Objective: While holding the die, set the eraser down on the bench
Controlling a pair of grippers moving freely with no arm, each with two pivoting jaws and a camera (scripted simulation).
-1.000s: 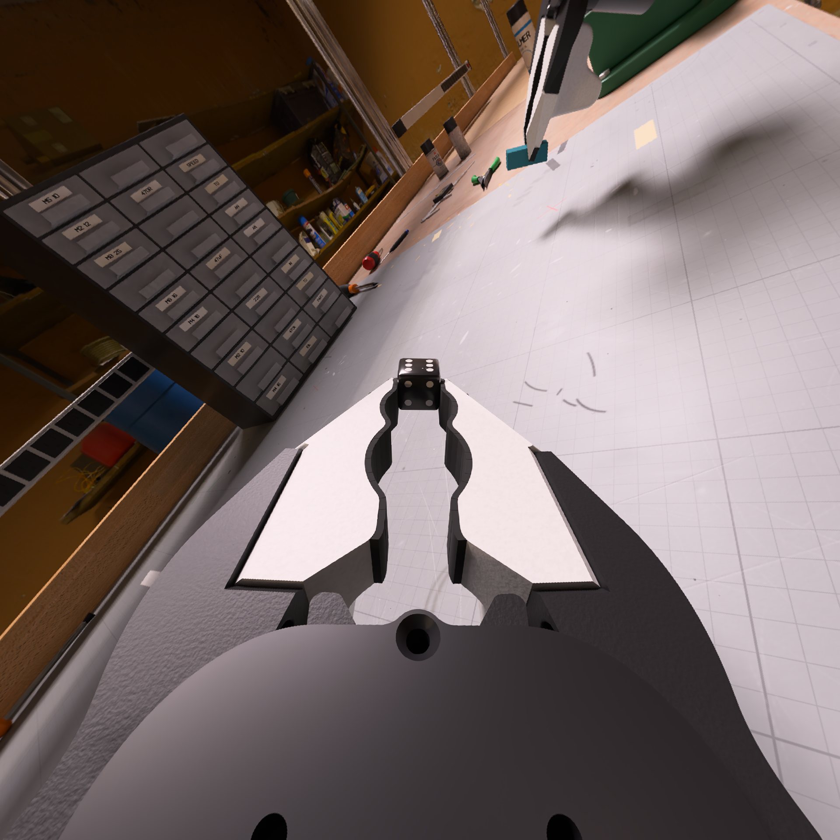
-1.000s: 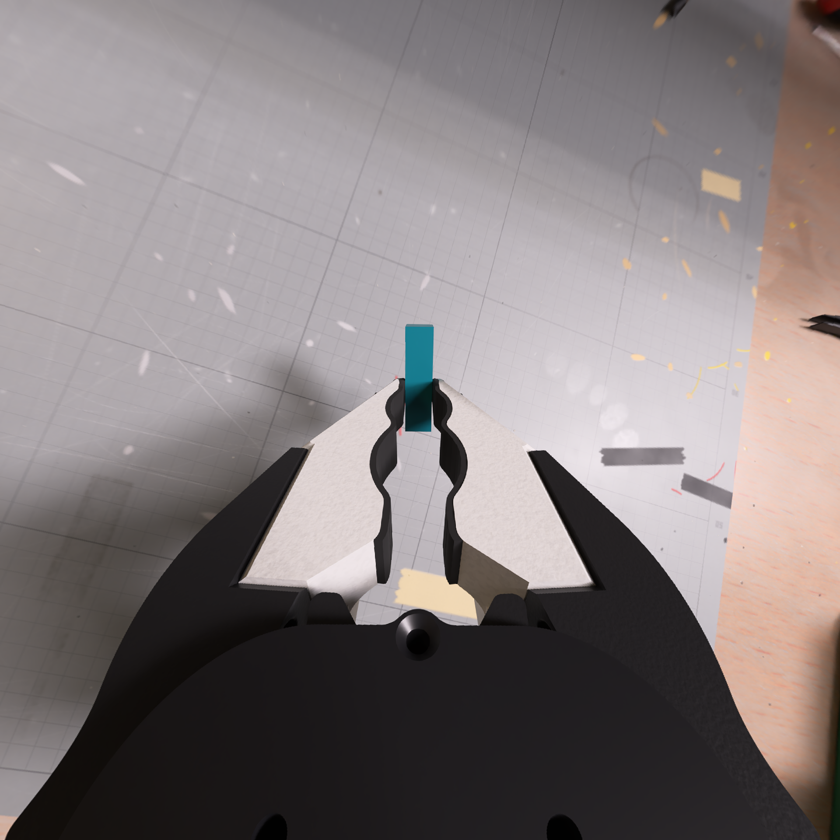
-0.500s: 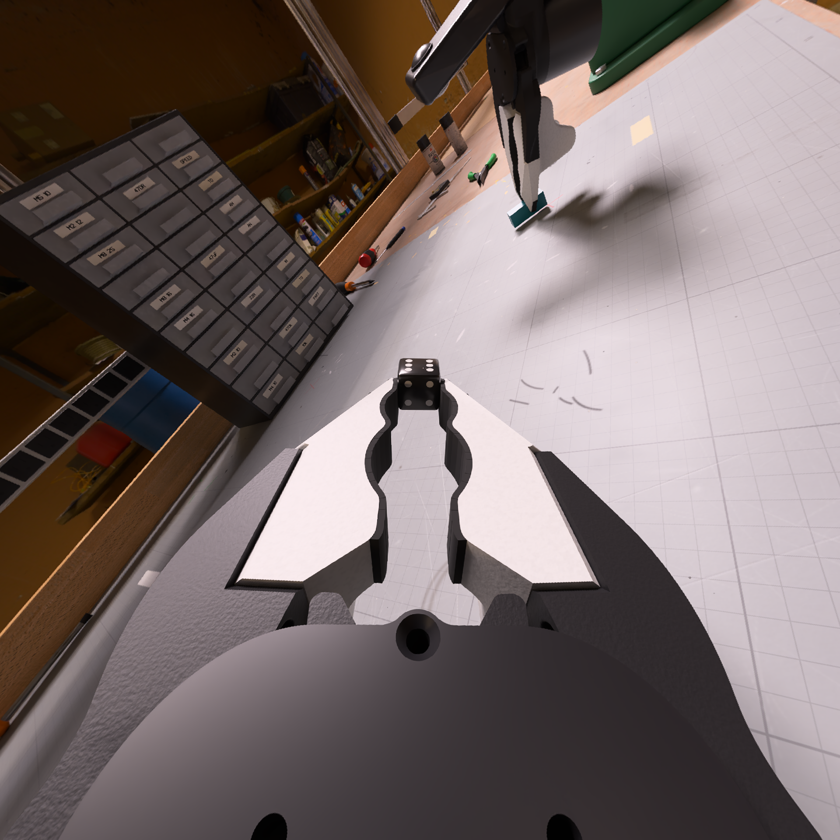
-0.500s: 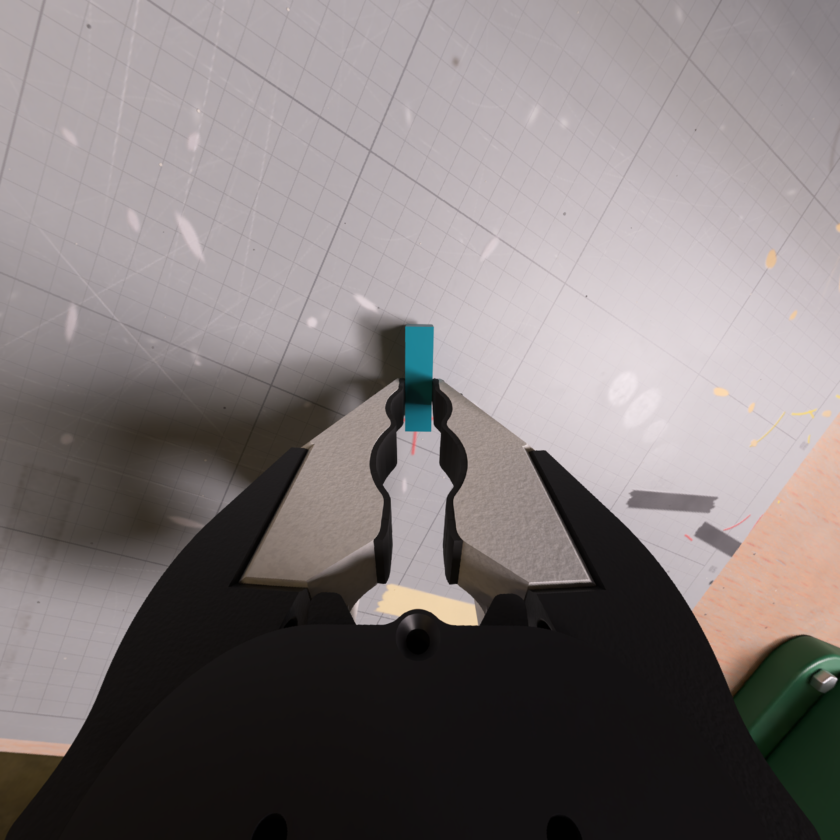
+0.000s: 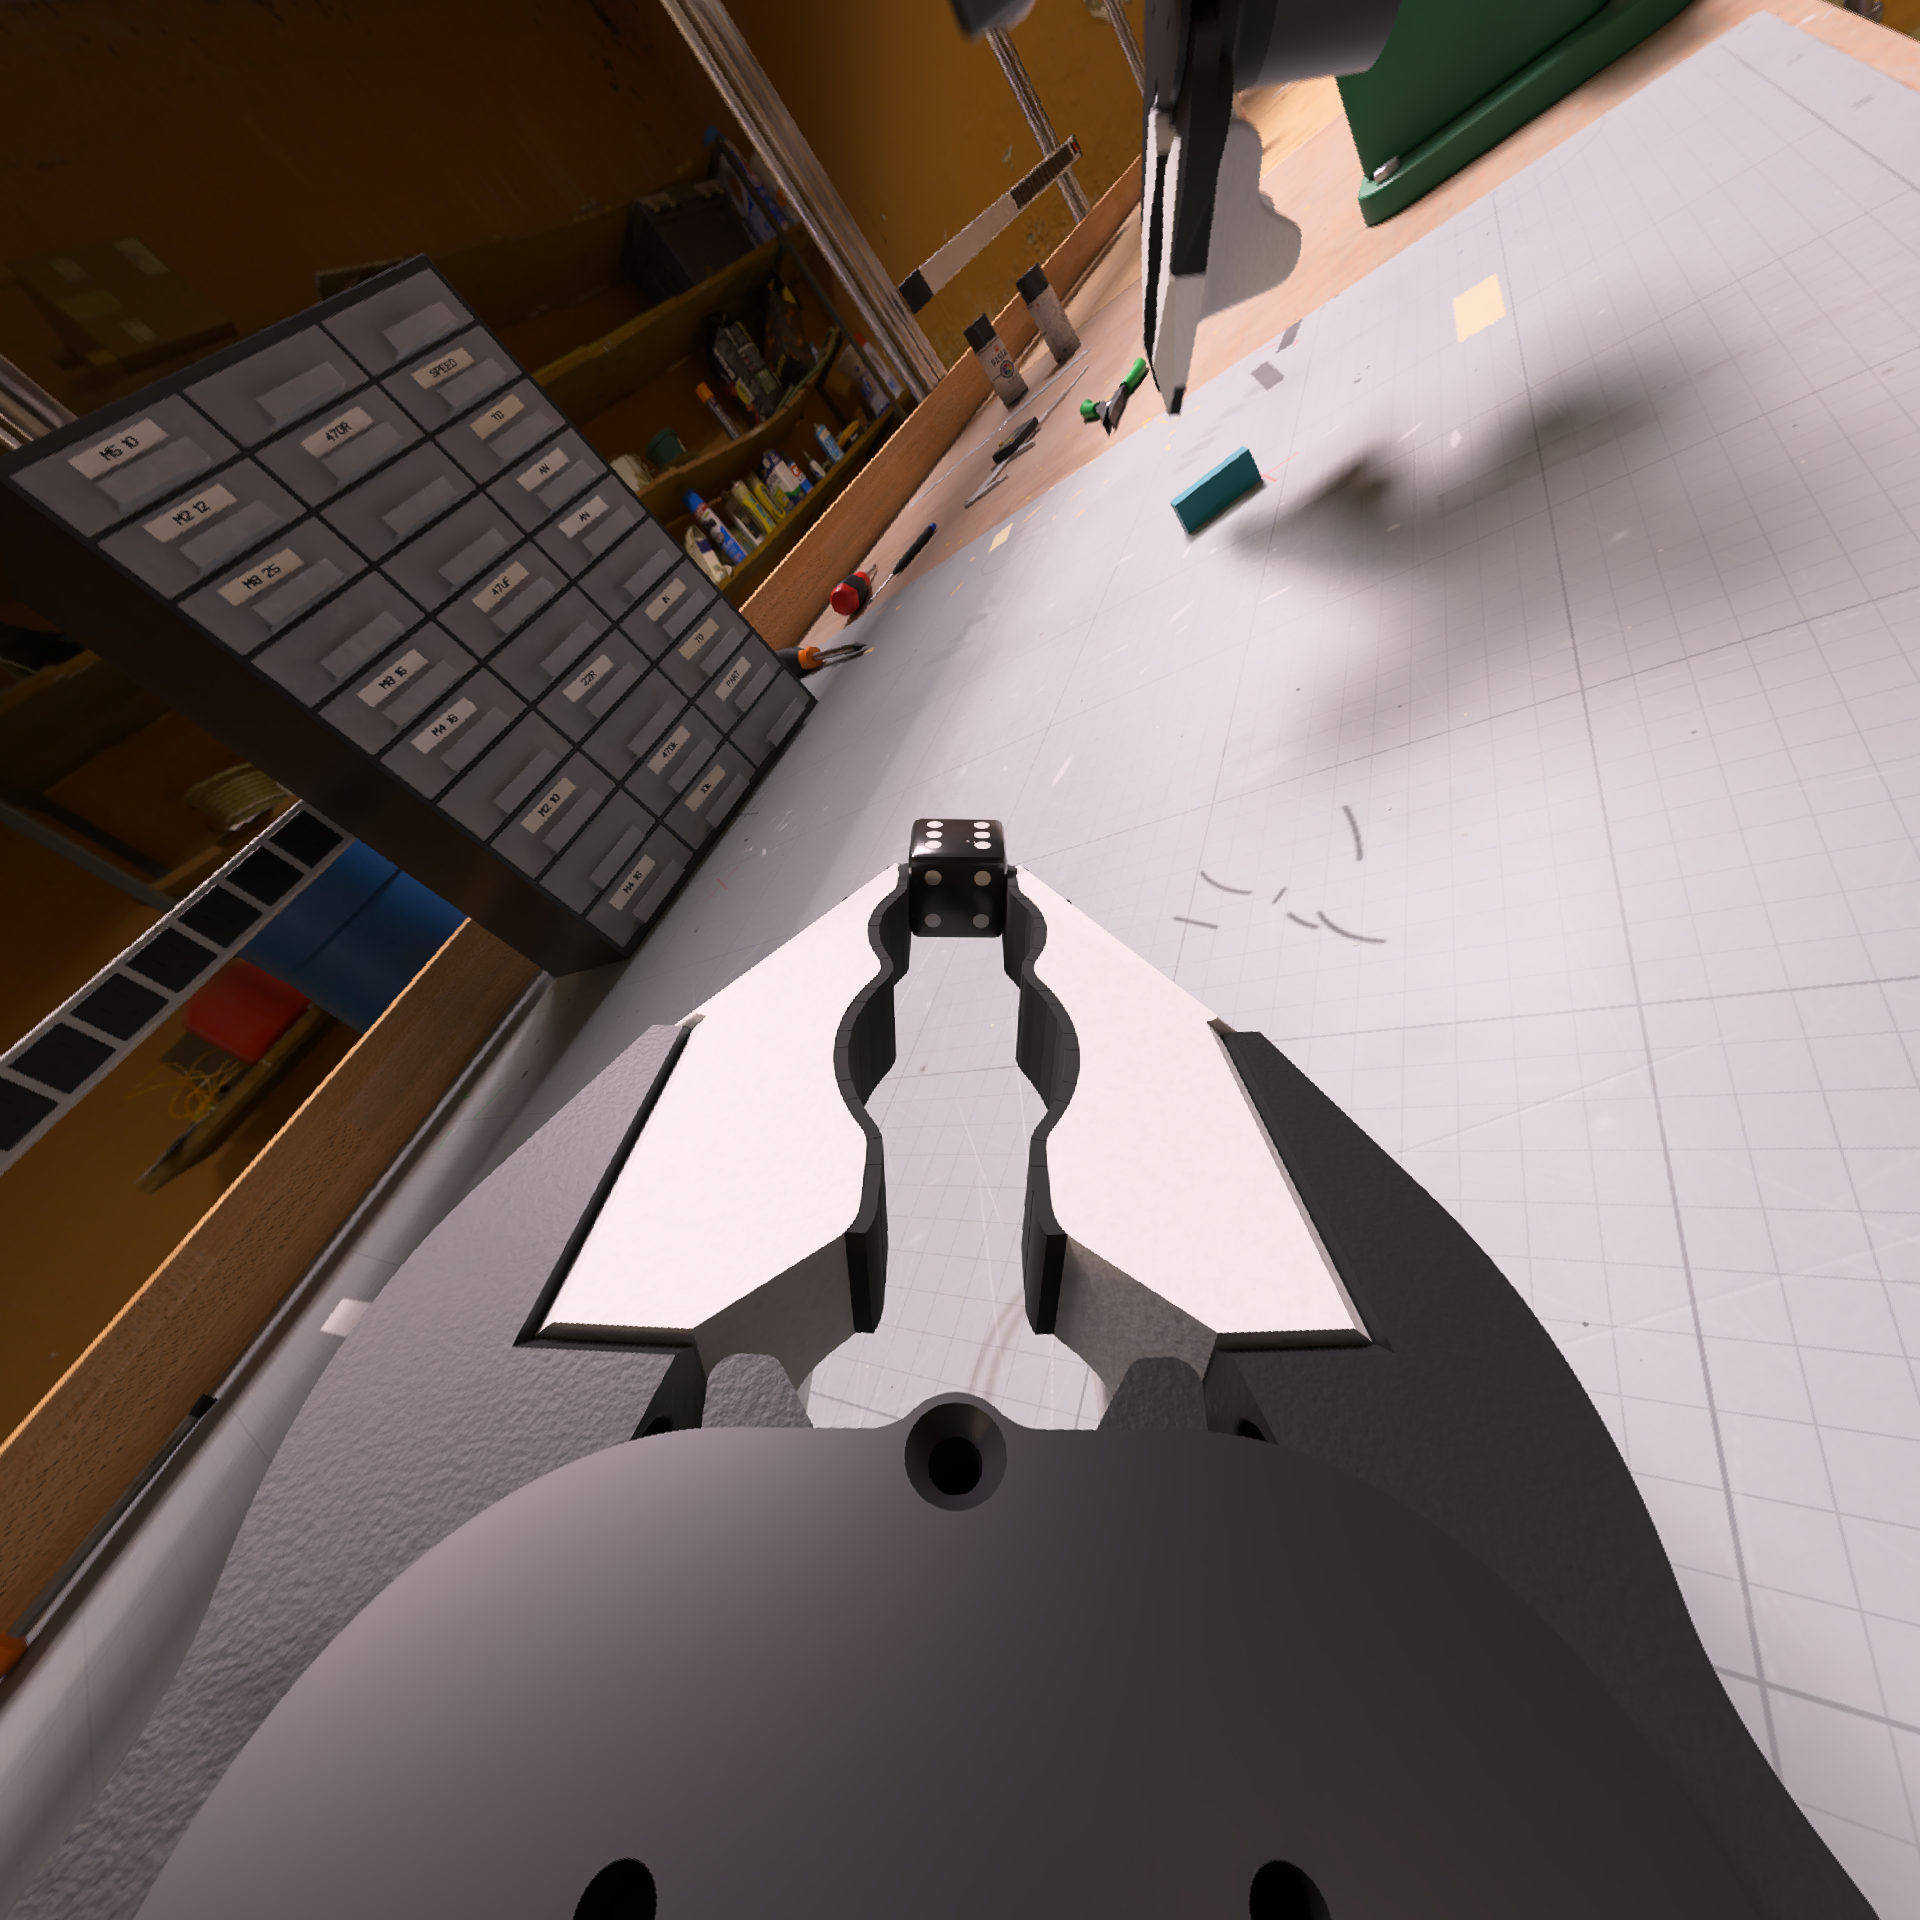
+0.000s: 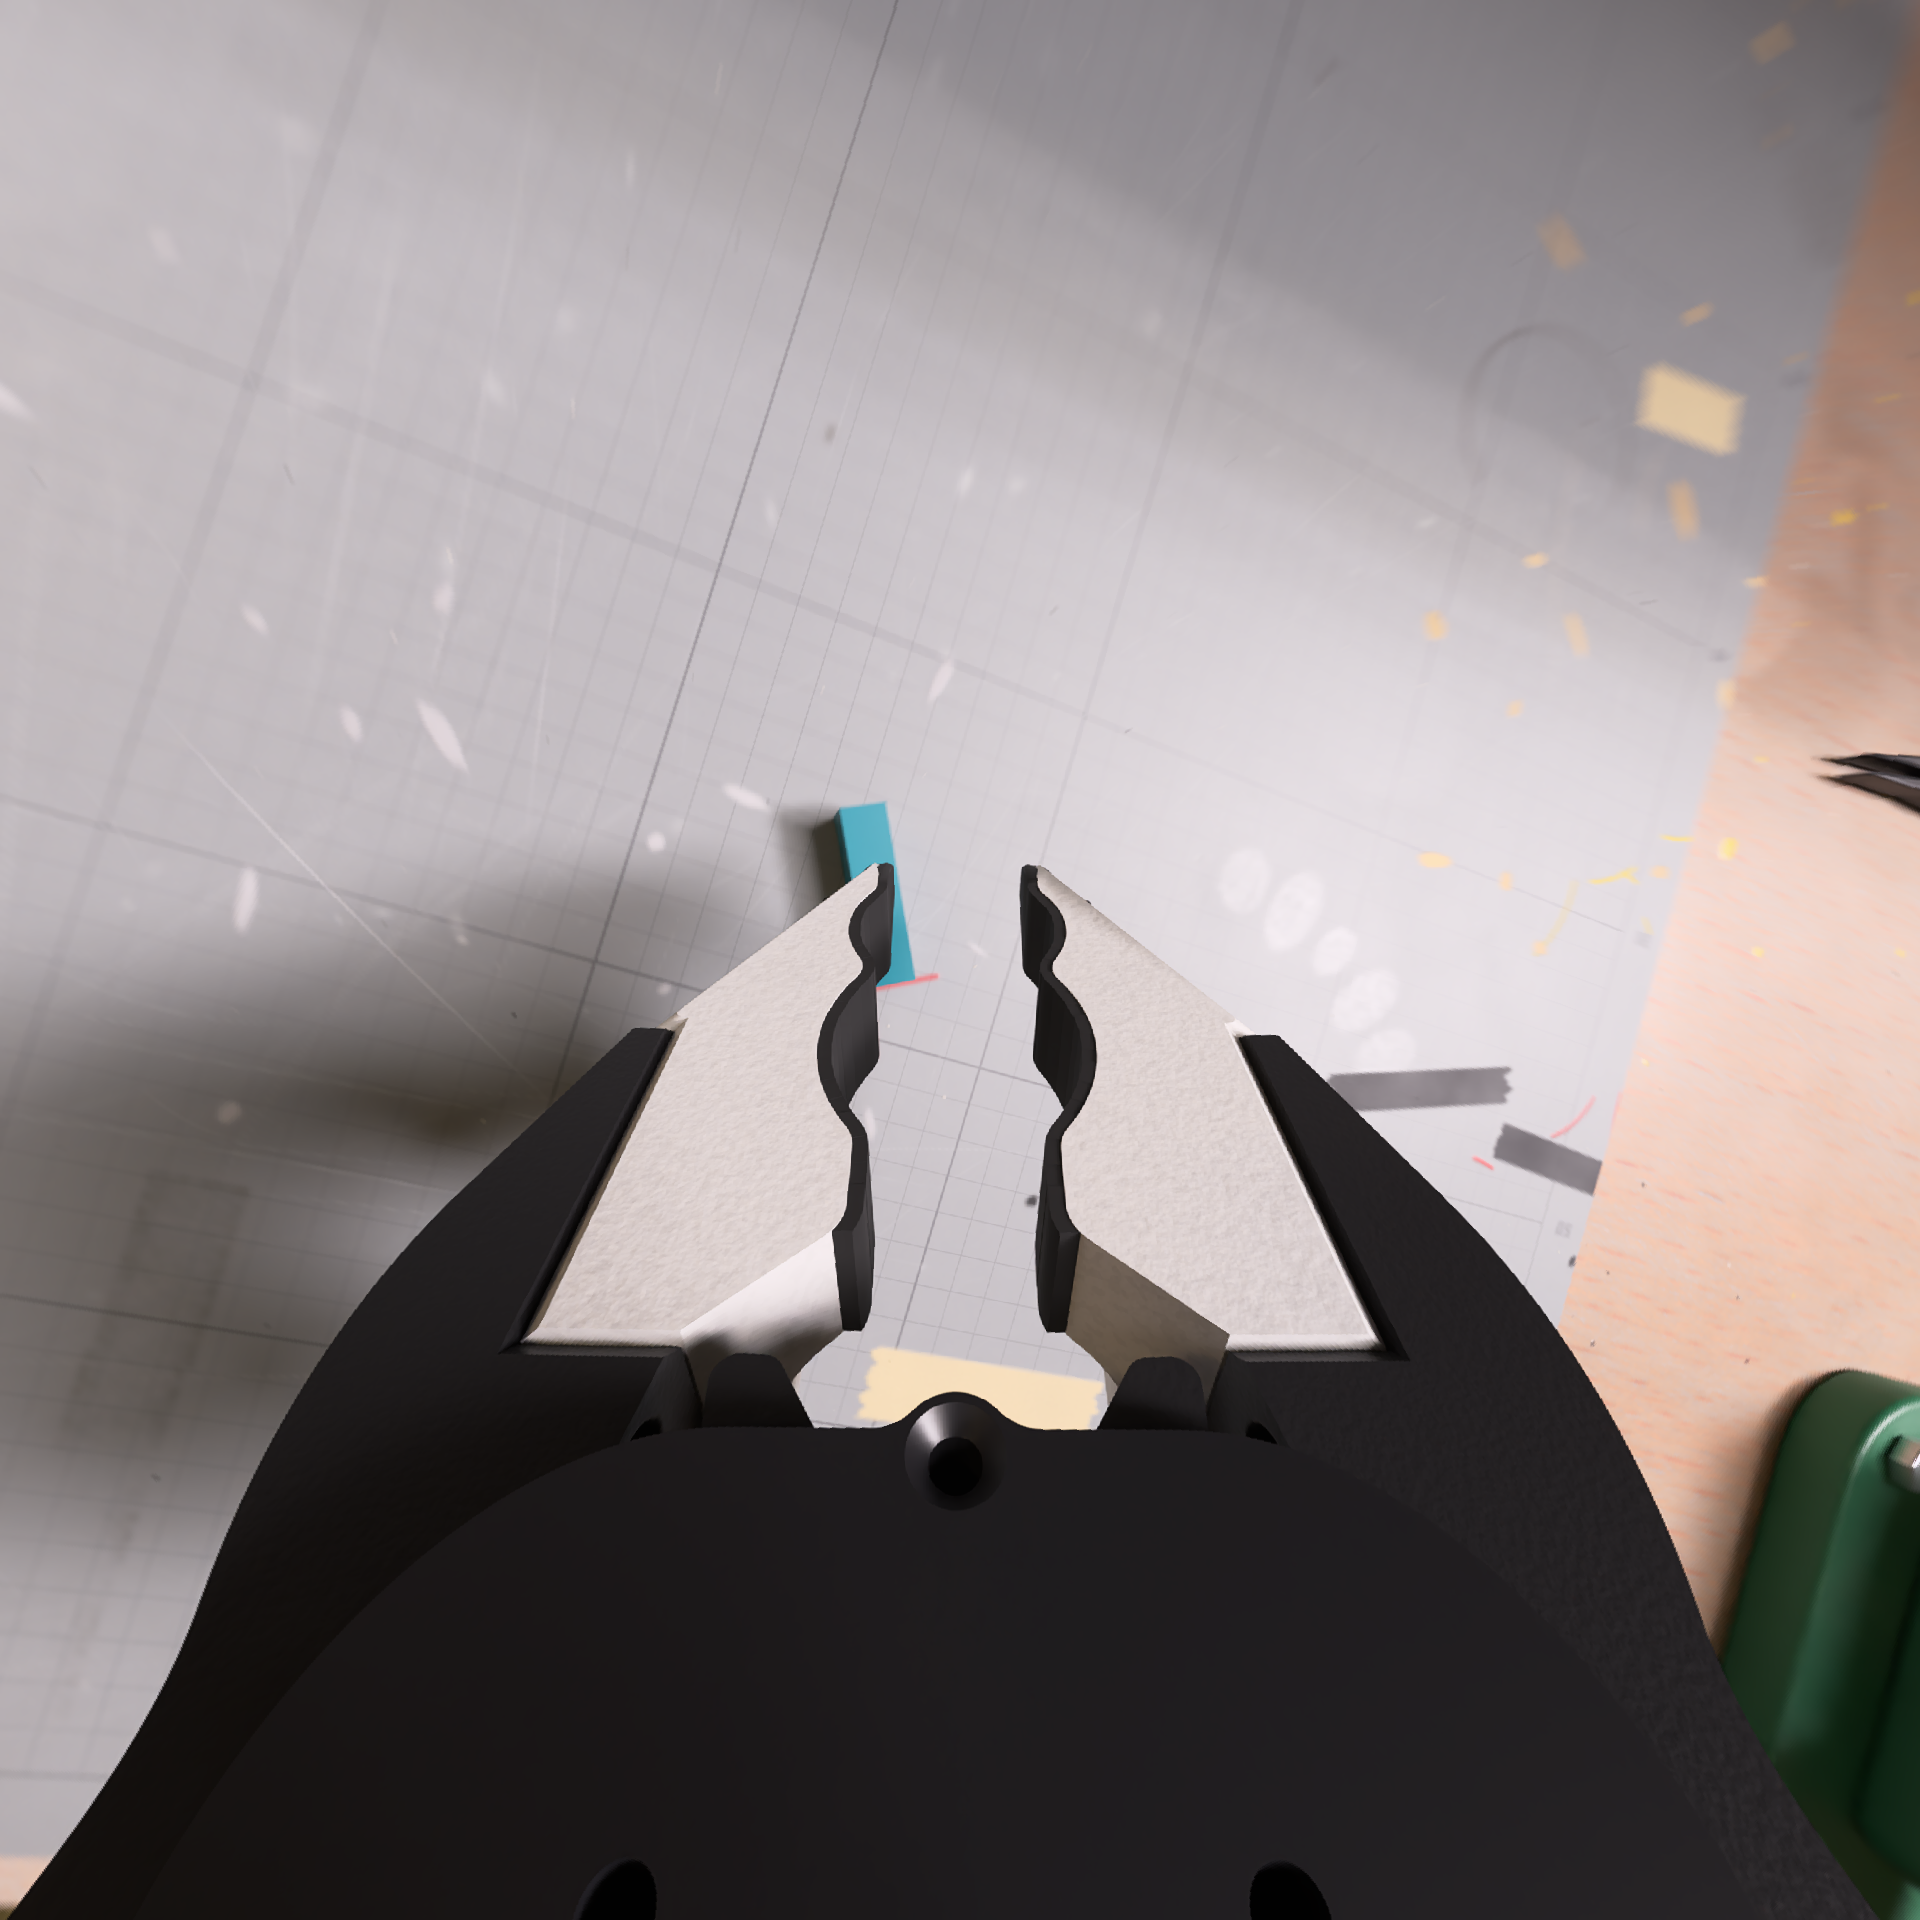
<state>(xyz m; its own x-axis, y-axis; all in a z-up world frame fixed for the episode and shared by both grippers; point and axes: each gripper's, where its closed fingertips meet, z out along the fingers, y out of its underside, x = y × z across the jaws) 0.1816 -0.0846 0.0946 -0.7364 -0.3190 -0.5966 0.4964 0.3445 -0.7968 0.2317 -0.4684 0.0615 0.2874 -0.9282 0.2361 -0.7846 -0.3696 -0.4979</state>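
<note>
Pale grey gridded cutting mat (image 5: 1558,935) laid over a light wooden bench (image 6: 1787,935), small black white-dotted die (image 5: 957,878) pinched between the left gripper (image 5: 957,883) tips, flat teal rectangular eraser (image 6: 871,883) laid on the mat, right gripper (image 6: 957,883) spread and raised above it, grey many-drawered parts cabinet (image 5: 416,623) stood at the mat's edge, cluttered ochre-walled shelves (image 5: 748,416) behind.

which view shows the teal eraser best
The left wrist view: the eraser lies whole and unobstructed on the grey mat, below the right gripper. In the right wrist view a fingertip covers part of it.
</note>
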